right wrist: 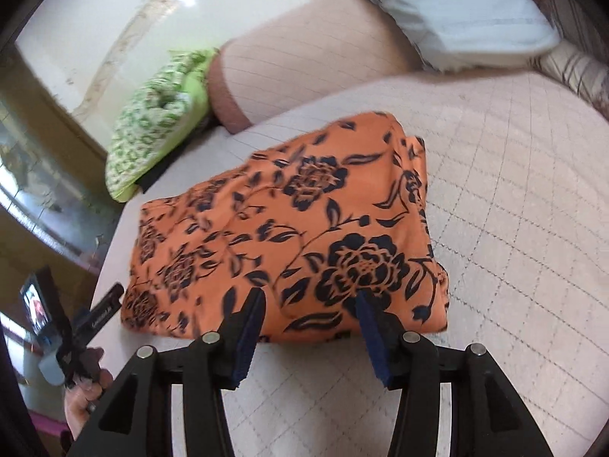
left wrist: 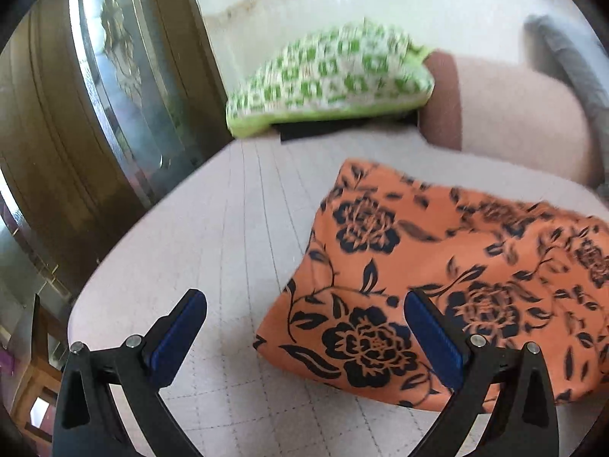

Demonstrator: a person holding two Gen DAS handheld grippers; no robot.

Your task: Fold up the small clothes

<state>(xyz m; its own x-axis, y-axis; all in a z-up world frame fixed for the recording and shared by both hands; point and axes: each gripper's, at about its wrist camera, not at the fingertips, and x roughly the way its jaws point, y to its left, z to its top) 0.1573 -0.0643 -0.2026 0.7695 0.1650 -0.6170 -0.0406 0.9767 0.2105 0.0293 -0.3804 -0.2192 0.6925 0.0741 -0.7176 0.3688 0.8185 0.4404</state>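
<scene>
On the pale quilted bed [right wrist: 514, 209] lies the folded orange floral garment [right wrist: 304, 228], above whose near edge the right gripper [right wrist: 308, 301] hangs with jaws partly apart and nothing between them, while the left gripper [left wrist: 304, 304] stands wide and empty beside it.

Thin orange cloth [right wrist: 289, 236], matt, printed with dark flowers, softly creased. Quilted pale bedcover [right wrist: 514, 198] beneath, matt, stitched in squares. At eleven o'clock of the cloth, green-and-white patterned pillow [left wrist: 331, 76], woven-looking, dull. At one o'clock, white pillow [right wrist: 475, 11], smooth cotton-like. Matt black plastic on left gripper [left wrist: 304, 327] and right gripper [right wrist: 310, 304], with ribbed blue rubbery pads [left wrist: 434, 339], shiny metal pins. Glossy glass and varnished wood cabinet [left wrist: 95, 95].
</scene>
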